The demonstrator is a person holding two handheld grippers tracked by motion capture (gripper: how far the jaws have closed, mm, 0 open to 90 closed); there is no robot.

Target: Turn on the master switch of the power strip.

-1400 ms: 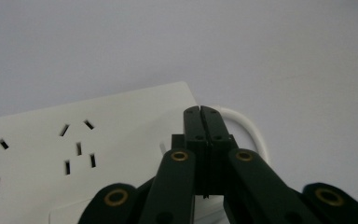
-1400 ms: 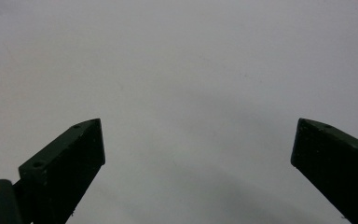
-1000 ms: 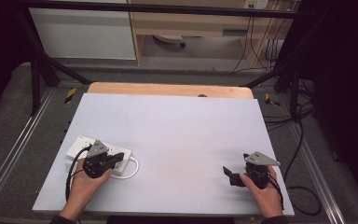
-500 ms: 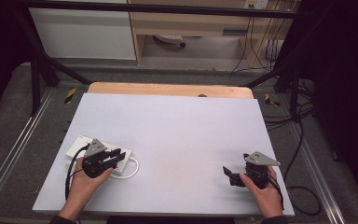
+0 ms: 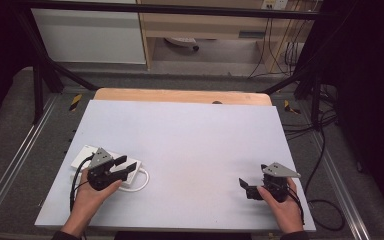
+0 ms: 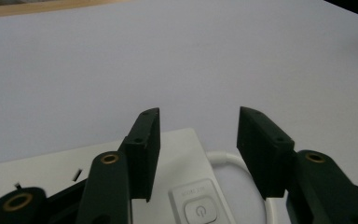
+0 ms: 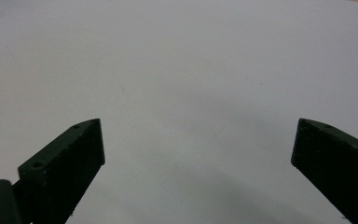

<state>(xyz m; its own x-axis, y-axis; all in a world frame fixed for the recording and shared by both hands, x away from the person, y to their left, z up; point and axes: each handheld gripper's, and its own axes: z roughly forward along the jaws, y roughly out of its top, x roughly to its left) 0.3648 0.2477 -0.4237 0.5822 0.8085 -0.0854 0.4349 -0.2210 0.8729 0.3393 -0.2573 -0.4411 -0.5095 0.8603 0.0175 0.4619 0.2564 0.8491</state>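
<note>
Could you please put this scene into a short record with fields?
surface: white table top
object: white power strip with a power button and a white cable
left tongs: over the power strip, jaws have just been opening, nothing pressed between them
right tongs: open above bare table, holding nothing

power strip: near end cut off | button lettering blurred

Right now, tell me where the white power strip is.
In the high view, the white power strip lies at the table's near-left, under the left hand-held gripper, its cable looping right.
</note>
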